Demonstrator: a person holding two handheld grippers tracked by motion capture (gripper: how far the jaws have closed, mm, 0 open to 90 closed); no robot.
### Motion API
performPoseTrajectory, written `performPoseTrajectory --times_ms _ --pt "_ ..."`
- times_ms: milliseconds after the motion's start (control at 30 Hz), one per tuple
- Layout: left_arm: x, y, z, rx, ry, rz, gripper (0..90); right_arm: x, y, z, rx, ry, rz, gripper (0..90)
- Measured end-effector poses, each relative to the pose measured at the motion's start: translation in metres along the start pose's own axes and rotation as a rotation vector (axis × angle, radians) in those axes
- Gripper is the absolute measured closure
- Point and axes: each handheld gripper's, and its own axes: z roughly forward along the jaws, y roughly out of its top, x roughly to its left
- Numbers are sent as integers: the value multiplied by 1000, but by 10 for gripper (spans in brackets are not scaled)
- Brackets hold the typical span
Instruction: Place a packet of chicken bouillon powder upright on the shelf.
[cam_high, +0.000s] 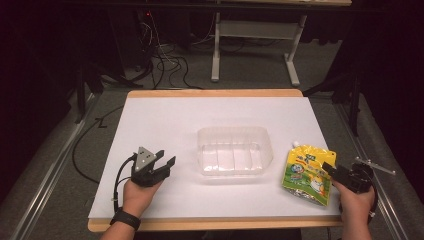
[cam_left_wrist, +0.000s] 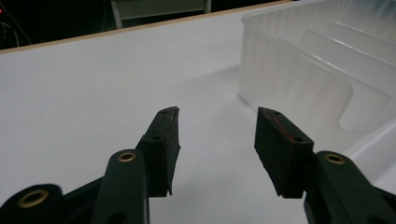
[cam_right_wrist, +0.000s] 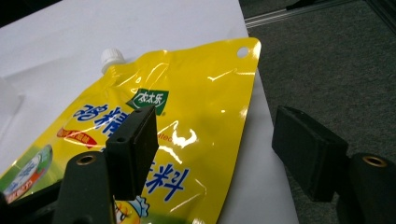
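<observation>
right fingers (cam_right_wrist: 135, 140) straddle yellow pouch's (cam_right_wrist: 196, 121) edge.

A white sheet (cam_high: 165, 125) covered the wooden table (cam_high: 215, 93). Beyond its far edge, a pale metal frame (cam_high: 255, 45) stood on grey carpet, with tangled black cables (cam_high: 165, 62) lying to the left of it.

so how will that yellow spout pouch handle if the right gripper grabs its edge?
The yellow pouch looks like glossy film, so probably slippery. It lies flat with creases, so it likely sags when lifted. Bulging contents suggest some weight.
</observation>
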Motion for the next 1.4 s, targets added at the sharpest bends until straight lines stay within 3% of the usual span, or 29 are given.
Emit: performPoseTrajectory --times_ms 167,300,500,600,667,767,867,900,933,1067,1133,1267,1333,1400 --pt "2 -3 -5 -4 -12 -1 504 0 3 5 2 28 12 339" --pt "1 -4 -5 -2 -12 6 504 1 4 8 6 63 27 408" --pt "0 -5 -3 6 -14 17 504 0 1 8 13 117 64 634" --pt "-2 -5 -1 14 -19 26 504 1 0 4 0 129 54 828" --pt "-3 -5 0 17 -20 31 504 0 0 0 -3 150 68 900" --pt "-4 -5 1 22 -24 39 504 3 1 -3 -3 162 50 900" --pt "-6 -5 2 24 -26 43 504 5 0 -4 17 203 40 900" --pt "-7 -5 3 25 -28 46 503 4 -1 -4 31 225 41 900" --pt "-7 -5 3 26 -30 52 502 5 -5 -4 79 265 63 900" --pt "-8 -5 4 25 -29 56 502 6 -13 -7 129 312 58 891" --pt "-8 -4 4 27 -29 57 502 6 -15 -8 135 311 56 867" --pt "-8 -4 4 31 -30 63 502 10 -15 -6 134 281 36 706" --pt "-8 -4 4 33 -31 68 501 11 -11 1 134 273 62 631" --pt "-8 -4 4 34 -29 72 500 11 -8 6 125 280 73 610"
